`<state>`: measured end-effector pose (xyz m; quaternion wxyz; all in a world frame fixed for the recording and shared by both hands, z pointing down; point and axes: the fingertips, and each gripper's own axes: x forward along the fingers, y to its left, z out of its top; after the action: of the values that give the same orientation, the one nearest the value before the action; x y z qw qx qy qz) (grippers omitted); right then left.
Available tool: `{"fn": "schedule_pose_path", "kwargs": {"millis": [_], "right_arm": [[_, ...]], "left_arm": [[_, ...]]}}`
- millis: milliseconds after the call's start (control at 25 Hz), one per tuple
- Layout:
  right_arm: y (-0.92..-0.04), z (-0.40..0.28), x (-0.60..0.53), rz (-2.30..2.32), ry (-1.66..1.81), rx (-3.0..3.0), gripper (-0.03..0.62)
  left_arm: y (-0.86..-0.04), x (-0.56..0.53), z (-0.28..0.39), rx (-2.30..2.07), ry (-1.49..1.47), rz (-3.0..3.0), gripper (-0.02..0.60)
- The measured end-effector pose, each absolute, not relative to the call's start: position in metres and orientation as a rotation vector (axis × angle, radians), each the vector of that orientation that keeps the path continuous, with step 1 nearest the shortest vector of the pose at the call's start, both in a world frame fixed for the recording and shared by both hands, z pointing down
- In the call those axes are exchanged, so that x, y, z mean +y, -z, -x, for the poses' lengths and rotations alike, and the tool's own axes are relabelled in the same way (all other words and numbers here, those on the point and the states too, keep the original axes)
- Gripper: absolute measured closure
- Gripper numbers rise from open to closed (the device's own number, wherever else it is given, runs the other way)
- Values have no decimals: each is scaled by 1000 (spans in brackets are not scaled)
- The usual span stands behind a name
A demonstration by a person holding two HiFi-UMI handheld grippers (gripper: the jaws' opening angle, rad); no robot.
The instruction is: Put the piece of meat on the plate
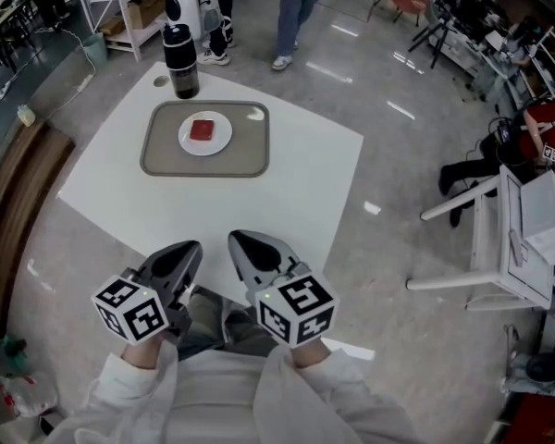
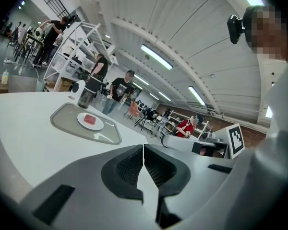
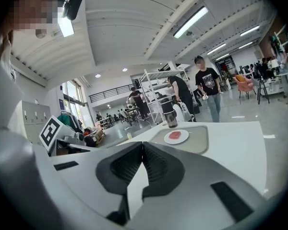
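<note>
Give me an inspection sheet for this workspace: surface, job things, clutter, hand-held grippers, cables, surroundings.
Surface: white table, carrying a grey tray.
Job's things: piece of meat lies on the white plate, inside the tray.
Clutter: black tumbler upright just beyond the tray; small round object beside it.
Grippers: left hand-held gripper and right hand-held gripper both shut, empty, at the table's near edge.
Cables: nothing seen.
Surroundings: people standing, white shelving, white desk.

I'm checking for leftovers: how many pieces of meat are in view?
1. The piece of meat lies on the white plate, inside the grey tray. No others show.
</note>
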<state>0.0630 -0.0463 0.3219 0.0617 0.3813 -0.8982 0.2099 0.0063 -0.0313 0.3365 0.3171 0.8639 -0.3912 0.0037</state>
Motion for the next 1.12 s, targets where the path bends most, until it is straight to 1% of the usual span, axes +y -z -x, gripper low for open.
{"fn": "schedule_pose_path", "kwargs": {"millis": [400,1120], "right_arm": [[-315,-41,-26,-1126,-693,-2775,579],[-317,-40,-1,-1201,-704,-2720,579]], "left_arm": [[-329,-12,-10,-960,-51,-2317,568],[-330,6,-5,-878,-89,-2325,568]]}}
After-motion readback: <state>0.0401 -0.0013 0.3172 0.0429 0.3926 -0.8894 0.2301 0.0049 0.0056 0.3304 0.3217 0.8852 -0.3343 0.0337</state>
